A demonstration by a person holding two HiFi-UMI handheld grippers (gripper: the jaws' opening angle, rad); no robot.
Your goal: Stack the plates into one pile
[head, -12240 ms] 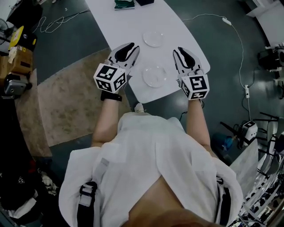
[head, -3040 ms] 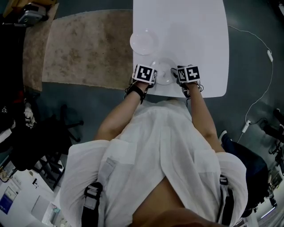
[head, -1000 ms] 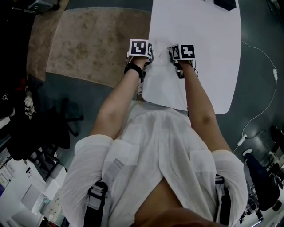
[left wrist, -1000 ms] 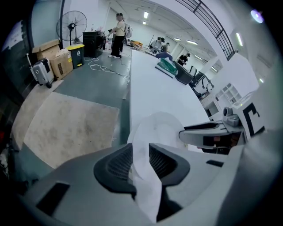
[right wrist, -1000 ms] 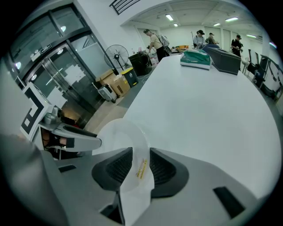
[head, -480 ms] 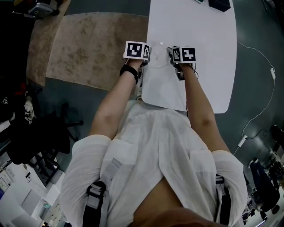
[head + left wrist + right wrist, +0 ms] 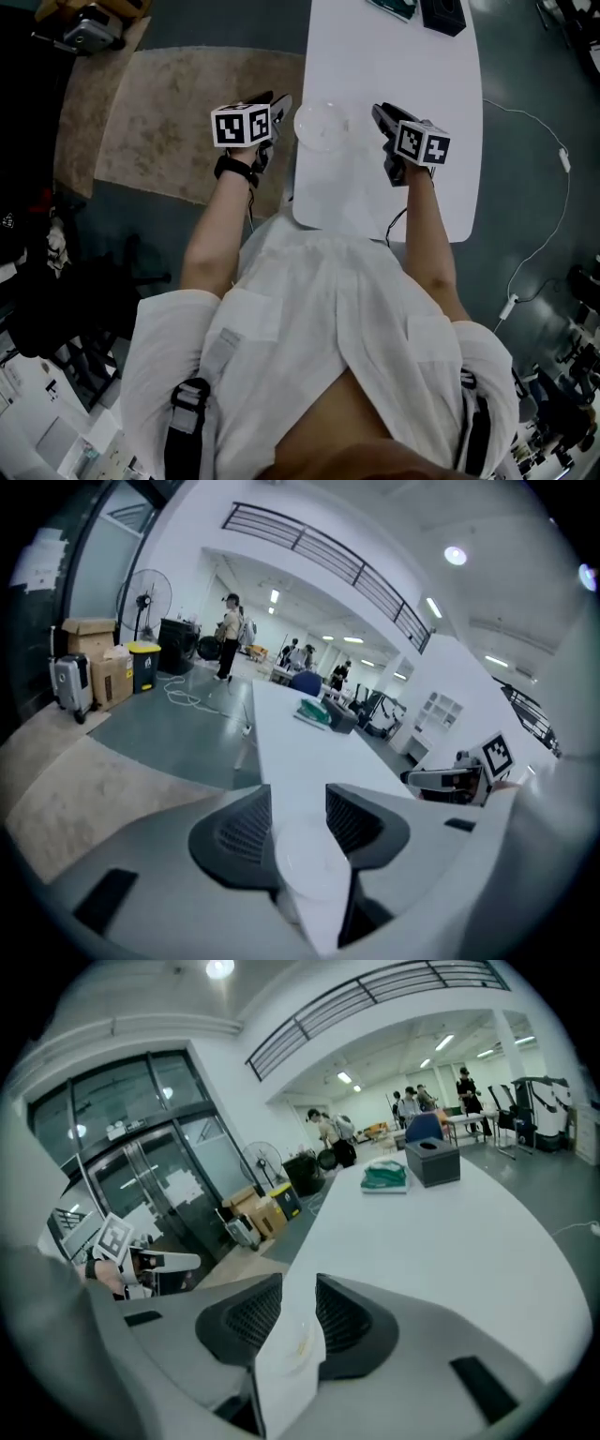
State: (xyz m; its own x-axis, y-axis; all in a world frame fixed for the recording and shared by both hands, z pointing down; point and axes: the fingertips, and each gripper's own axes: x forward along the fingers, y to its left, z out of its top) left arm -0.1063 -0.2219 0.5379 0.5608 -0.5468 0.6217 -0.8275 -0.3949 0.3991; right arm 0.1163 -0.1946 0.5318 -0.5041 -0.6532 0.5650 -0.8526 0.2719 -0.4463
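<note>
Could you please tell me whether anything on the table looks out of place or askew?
Nothing looks spilled or broken. The plate pile lies flat and looks even, but it sits right at the left edge of the table in the head view; I cannot tell whether it overhangs.

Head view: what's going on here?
A person holds a gripper in each hand at a white table. Only one pile of clear plates shows, near the table's edge. The left gripper and right gripper flank it, touching nothing; both sets of jaws are closing with nothing between them.
</note>
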